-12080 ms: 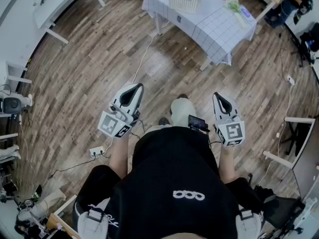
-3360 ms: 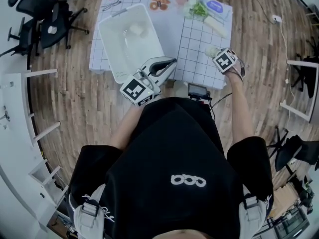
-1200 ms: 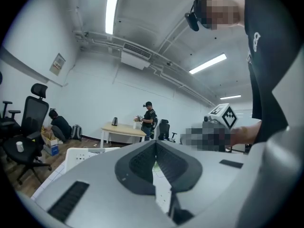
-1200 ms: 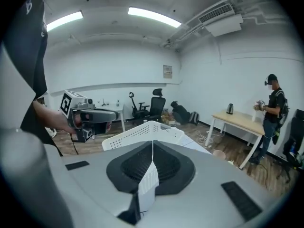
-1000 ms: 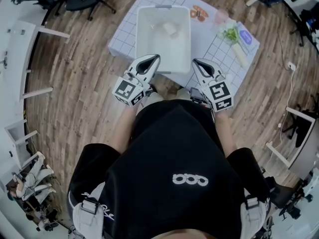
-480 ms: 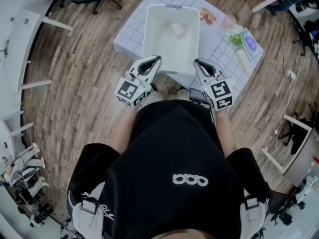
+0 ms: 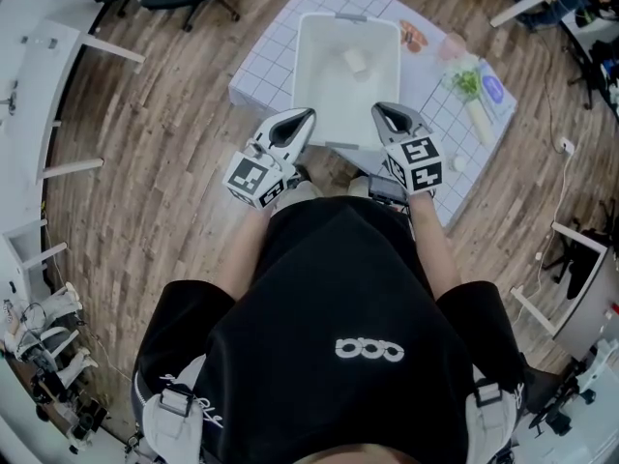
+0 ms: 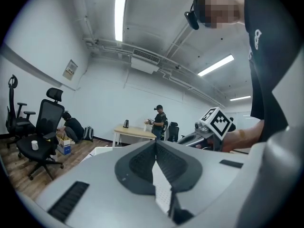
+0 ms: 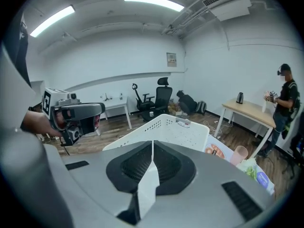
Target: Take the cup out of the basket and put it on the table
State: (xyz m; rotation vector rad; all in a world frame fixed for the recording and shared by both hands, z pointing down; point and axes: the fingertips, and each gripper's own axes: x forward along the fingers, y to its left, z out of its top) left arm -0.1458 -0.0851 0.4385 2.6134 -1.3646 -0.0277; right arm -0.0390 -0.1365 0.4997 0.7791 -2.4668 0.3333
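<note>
Both of our grippers are closed tight, with nothing between the jaws.

From the head view, we hold the left gripper (image 7: 308, 114) and the right gripper (image 7: 379, 110) side by side, tips pointing at the near end of the white basket (image 7: 306, 71). The basket stands on the grid-patterned table (image 7: 263, 61). The cup (image 7: 356, 61) sits inside it toward the far end, well apart from both grippers.

In the left gripper view, we see the jaws pressed together and empty. The right gripper's marker cube (image 8: 216, 121) shows off to the right.

In the right gripper view, the jaws meet in one closed line, empty. The basket's perforated wall rises just beyond them and hides the cup from us. A pink cup (image 9: 239, 154) stands on the table to the basket's right.
</note>
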